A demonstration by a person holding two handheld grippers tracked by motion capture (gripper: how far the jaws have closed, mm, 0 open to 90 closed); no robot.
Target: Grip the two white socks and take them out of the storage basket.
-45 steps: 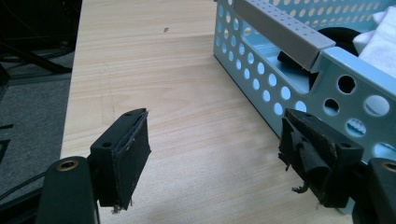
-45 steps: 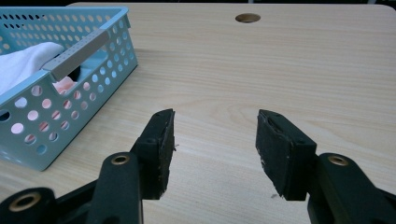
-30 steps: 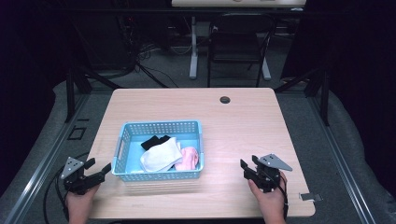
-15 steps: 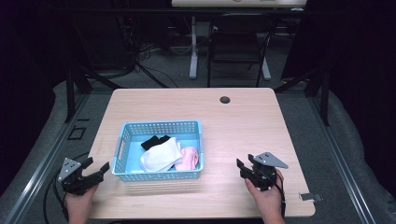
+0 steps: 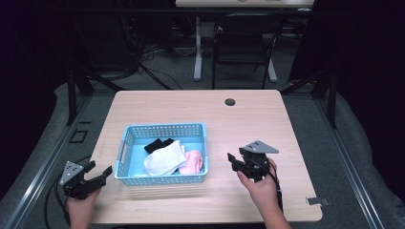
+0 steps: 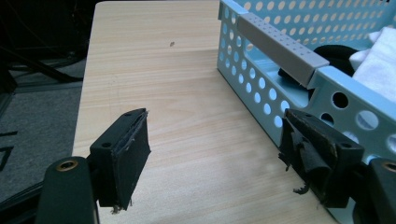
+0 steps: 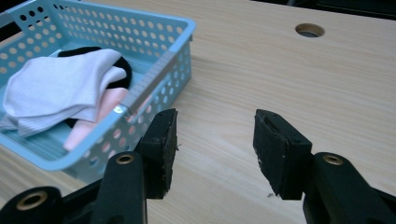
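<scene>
Basket [image 5: 165, 153]: blue, perforated, sitting left of centre on my table [image 5: 267, 119]. Contents: white cloth [image 5: 165, 158], pink cloth [image 5: 193, 162], black cloth [image 5: 156, 144]. Left gripper [image 5: 98, 174]: off the basket's left end, jaws apart, empty. Right gripper [image 5: 234, 161]: right of the basket, jaws apart, empty. Hole [image 5: 230, 102] near the far edge.

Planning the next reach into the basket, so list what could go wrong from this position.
1. The white cloth lies over the black cloth and beside the pink cloth, so a grab may lift more than one.
2. The left gripper, open, sits close to the blue basket near the table edge; a jaw could catch the perforated wall and shove the light basket.
</scene>
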